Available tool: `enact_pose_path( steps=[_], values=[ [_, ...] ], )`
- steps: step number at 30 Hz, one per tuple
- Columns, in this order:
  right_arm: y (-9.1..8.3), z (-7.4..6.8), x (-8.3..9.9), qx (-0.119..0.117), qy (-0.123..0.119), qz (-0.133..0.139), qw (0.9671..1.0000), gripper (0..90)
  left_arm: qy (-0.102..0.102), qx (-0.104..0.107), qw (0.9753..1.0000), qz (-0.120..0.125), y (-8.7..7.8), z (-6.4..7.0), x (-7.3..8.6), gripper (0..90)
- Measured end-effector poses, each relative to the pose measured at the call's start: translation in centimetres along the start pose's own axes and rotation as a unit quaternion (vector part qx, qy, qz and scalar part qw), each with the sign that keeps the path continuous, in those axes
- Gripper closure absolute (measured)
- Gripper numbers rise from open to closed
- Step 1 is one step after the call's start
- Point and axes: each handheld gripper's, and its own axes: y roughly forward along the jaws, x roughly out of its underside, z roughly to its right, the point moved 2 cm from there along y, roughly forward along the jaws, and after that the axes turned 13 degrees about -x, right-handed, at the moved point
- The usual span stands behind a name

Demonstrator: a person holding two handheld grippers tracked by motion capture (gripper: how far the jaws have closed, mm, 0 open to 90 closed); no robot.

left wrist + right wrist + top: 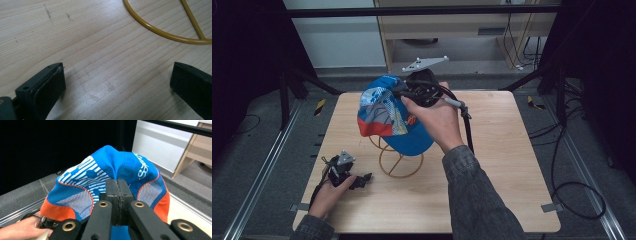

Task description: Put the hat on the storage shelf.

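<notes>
Cap (110, 167) pinched in raised right claw (117, 187); left claw (117, 85) wide, low over table (100, 57).

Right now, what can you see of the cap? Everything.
The cap is blue fabric with a white striped print, white mesh panels and orange trim. The right gripper is shut on a pinch of its crown, bunching the cloth. In the high view it sits over the yellow wire stand; whether it rests on it is unclear.

Cloth cap (110, 167) with mesh panels, glossy yellow wire stand (160, 31), matt pale wood table (95, 62) — grained
</notes>
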Motion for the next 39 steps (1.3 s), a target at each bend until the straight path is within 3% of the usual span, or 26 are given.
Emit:
enact_pose_path(
  steps=[15,39],
  values=[
    [1.6,0.6,1.4,-0.002,0.014,-0.031,0.9994,90.0,0.000,0.000,1.0000,0.000,0.0,0.0,0.0,0.0],
    [2.8,0.8,2.8,-0.009,0.024,-0.056,0.9981,90.0,0.000,0.000,1.0000,0.000,0.0,0.0,0.0,0.0]
  ],
)
